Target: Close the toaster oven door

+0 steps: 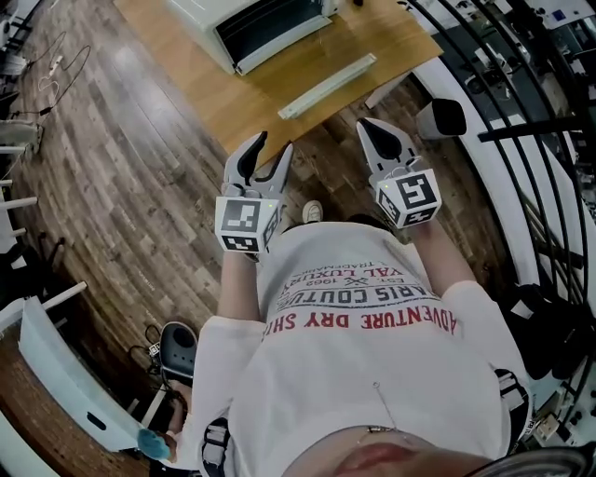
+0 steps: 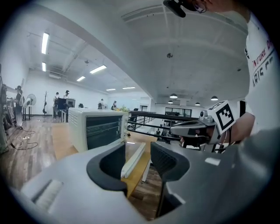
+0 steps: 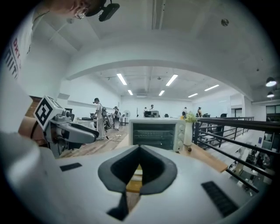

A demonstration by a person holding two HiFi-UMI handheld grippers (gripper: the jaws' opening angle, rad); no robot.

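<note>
I see bare desk (image 1: 391, 47) running up to the toaster oven (image 1: 265, 23) at the far left, with only a long white bar (image 1: 328, 86) lying across its near edge. A black railing (image 1: 521, 130) walls off the right. The wood floor (image 1: 140, 186) on the left is open.

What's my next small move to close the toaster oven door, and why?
Probably step forward and reach the left gripper toward the toaster oven. Both it and the right gripper hang over the floor, short of the table, and the oven sits at the table's far side.
</note>
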